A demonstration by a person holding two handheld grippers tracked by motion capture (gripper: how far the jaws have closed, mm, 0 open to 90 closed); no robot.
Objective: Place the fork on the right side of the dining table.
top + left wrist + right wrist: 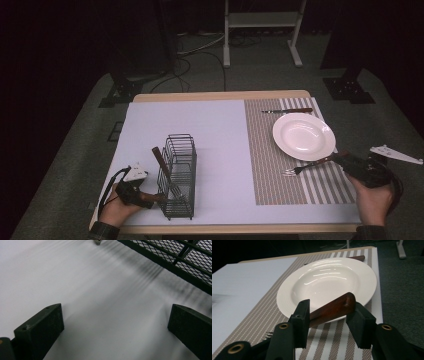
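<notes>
White plate [304, 136], one, sits at my two o'clock with one knife [287, 111] beyond; my right gripper [345, 160] straddles one wooden-handled fork [310, 166], jaws loosening, left gripper [150, 199] gaping by one wire caddy [179, 172].

table [220, 96]: wood-edged | cover: pale sheet [200, 130] | on sheet: striped placemat [270, 165], wire rack [179, 175]

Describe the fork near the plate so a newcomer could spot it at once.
Start at the striped placemat on the table's right half, then find the white plate on it. The fork lies just on the near side of the plate, tines pointing left, its brown wooden handle between the jaws of the right tool. The other utensil beside the plate lies on its far side.
</notes>
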